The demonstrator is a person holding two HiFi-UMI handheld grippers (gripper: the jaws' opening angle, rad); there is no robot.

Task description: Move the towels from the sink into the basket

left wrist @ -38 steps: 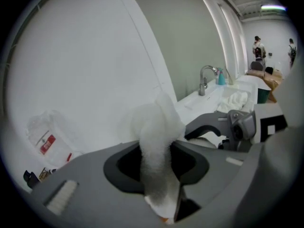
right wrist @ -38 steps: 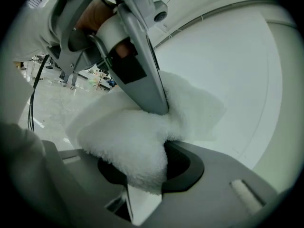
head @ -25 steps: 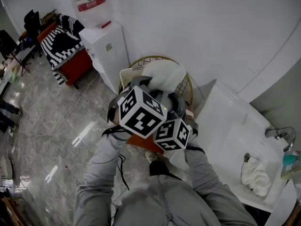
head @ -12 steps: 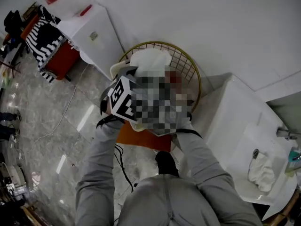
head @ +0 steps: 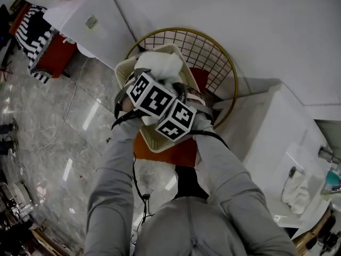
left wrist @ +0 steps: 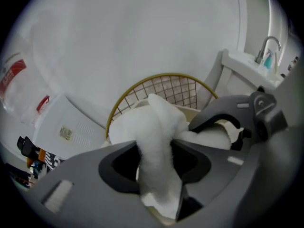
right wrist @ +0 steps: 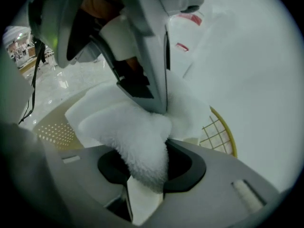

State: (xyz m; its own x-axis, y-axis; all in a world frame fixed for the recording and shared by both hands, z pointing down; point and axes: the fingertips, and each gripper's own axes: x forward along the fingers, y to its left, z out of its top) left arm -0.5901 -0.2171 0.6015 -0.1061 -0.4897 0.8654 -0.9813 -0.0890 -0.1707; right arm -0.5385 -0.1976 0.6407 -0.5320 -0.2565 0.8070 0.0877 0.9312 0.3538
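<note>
Head view, hand-held grippers: my left hand-held gripper [head: 145,80] and right hand-held gripper [head: 184,97] sit side by side, marker cubes up, over the cream basket [head: 121,70].
Head view, towel: the white towel [head: 160,63] hangs from both, bunched at the cream basket's far end.
Head view, change: a second ago I held it higher, in front of the wire basket [head: 213,47]; now both hands are lower and the towel is down at the cream basket.
Head view, sink: the sink [head: 306,156] lies at the right edge, with a second towel [head: 295,188] in it, as before.
Left gripper view, grip: my left hand-held gripper [left wrist: 159,175] has just been opening its jaws, yet the towel [left wrist: 159,127] is between them and looks pinched.
Left gripper view, beyond: the wire basket [left wrist: 161,87] stands behind, against the wall.
Right gripper view, grip: my right hand-held gripper [right wrist: 145,175] is clenched on a thick fold of the towel [right wrist: 128,127].
Right gripper view, below: the perforated cream basket [right wrist: 52,132] lies under the towel.
</note>
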